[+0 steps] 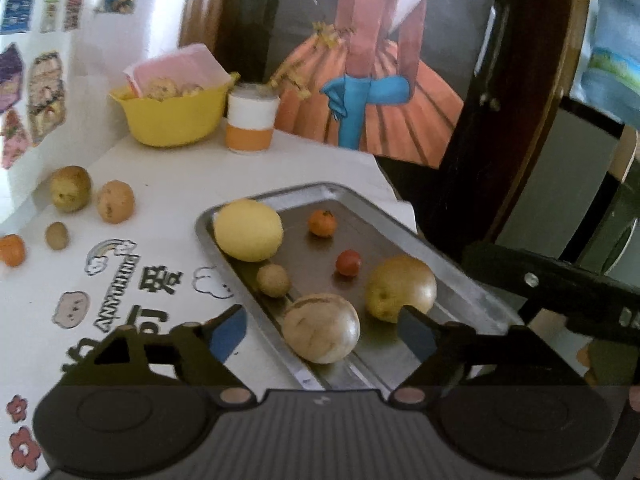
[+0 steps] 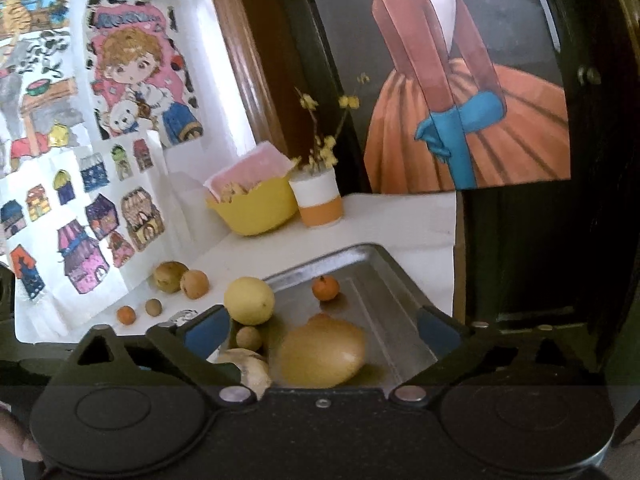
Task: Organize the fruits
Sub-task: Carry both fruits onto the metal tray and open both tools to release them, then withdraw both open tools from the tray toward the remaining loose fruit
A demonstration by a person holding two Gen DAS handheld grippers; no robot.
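Both hand-held grippers hang over the metal tray [image 1: 460,276] with fingers apart, holding nothing: the left hand-held gripper [image 1: 320,330] above a pale round fruit [image 1: 322,328], the right hand-held gripper [image 2: 324,332] above a yellow-brown pear [image 2: 322,354]. A lemon [image 1: 248,230] lies in the tray's far corner; four fruits [image 1: 114,202] lie on the table [image 1: 168,184] left of the tray

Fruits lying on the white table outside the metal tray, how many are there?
4, all left of the tray: a green-yellow pear, a tan round fruit beside it, a small brown fruit, and a small orange at the frame edge. More may lie off-frame.
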